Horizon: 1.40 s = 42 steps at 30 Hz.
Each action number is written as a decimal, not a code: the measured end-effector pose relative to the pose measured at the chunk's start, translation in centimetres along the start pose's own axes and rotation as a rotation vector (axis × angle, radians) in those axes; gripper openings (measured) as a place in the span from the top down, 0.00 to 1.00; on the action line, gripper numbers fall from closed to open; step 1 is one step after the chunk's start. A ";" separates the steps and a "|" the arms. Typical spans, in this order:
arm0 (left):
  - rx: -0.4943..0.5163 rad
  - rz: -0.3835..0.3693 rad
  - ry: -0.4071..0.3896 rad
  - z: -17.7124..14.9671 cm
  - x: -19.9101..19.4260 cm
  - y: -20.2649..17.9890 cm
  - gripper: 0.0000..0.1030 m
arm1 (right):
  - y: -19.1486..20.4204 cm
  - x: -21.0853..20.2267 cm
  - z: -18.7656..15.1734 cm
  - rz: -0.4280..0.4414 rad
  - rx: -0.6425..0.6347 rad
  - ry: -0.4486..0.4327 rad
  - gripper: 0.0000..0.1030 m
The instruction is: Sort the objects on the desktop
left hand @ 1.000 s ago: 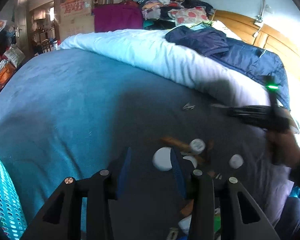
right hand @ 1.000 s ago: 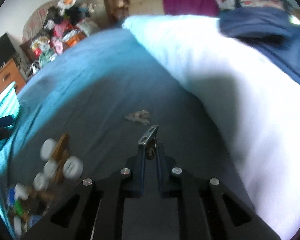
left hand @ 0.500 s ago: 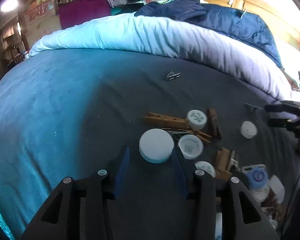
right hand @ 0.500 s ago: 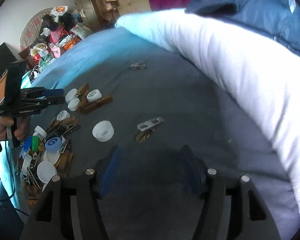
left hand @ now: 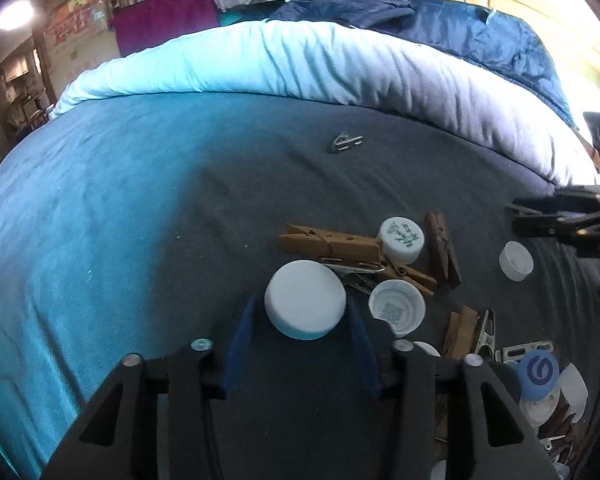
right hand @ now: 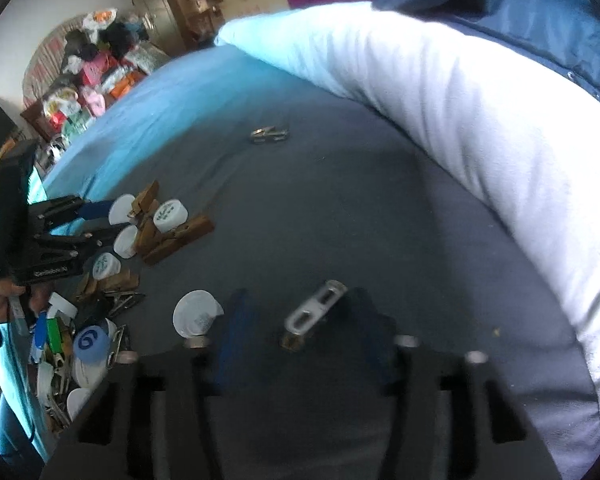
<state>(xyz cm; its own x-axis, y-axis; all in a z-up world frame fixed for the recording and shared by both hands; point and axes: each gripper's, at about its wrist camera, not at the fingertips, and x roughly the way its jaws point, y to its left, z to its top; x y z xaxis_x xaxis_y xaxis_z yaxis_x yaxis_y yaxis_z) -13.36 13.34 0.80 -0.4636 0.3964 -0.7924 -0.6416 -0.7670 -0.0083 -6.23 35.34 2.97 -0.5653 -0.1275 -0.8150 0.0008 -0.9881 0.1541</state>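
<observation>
A dark blue bed (left hand: pixel 100 208) serves as the sorting ground, a rolled white quilt (left hand: pixel 300 64) along its far side, and the job of sorting the small objects looks barely begun: only two metal clips lie apart from the rest, one far out near the quilt (right hand: pixel 270 135) and one close in front of the right hand-held gripper (right hand: pixel 300 328), while the main heap of caps and pegs (right hand: pixel 80 344) sits unsorted at the bed's near edge. Wooden clothes pegs (left hand: pixel 332 246), a printed white cap (left hand: pixel 401 239), an upturned cap (left hand: pixel 397 307), a lone white cap (left hand: pixel 516 261) and a blue cap (left hand: pixel 538 374) are all mixed together. The left hand-held gripper (left hand: pixel 300 340) stands open, its blue pads either side of a large white lid (left hand: pixel 305 300) without visibly touching it; in my judgement this lid is the next piece to be lifted out. The right hand-held gripper is open too, the near metal clip (right hand: pixel 314 312) lying on the bed between its pads, free of them. A second earlier that clip was pinched in the right gripper above the bed; it has since been set down and the jaws spread. The left gripper, then higher and further back, has dropped in to straddle the lid.
</observation>
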 end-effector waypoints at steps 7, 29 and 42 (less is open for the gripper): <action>-0.098 -0.006 -0.041 -0.5 -2.0 0.9 0.60 | -0.4 -1.5 -1.0 -0.010 0.044 -0.061 0.87; -0.298 0.268 -0.368 -0.1 -27.3 2.8 0.60 | 13.4 -16.0 7.5 -0.109 -0.205 -0.356 0.87; -0.394 0.373 -0.444 -5.6 -37.8 8.0 0.60 | 24.9 -19.5 10.3 -0.058 -0.356 -0.417 0.87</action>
<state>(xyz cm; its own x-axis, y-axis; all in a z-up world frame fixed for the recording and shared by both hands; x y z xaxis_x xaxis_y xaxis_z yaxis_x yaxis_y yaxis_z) 2.48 -10.61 27.26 -0.8694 0.1750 -0.4620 -0.1605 -0.9845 -0.0708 -3.68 14.11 28.49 -0.8515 -0.0981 -0.5151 0.1978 -0.9699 -0.1422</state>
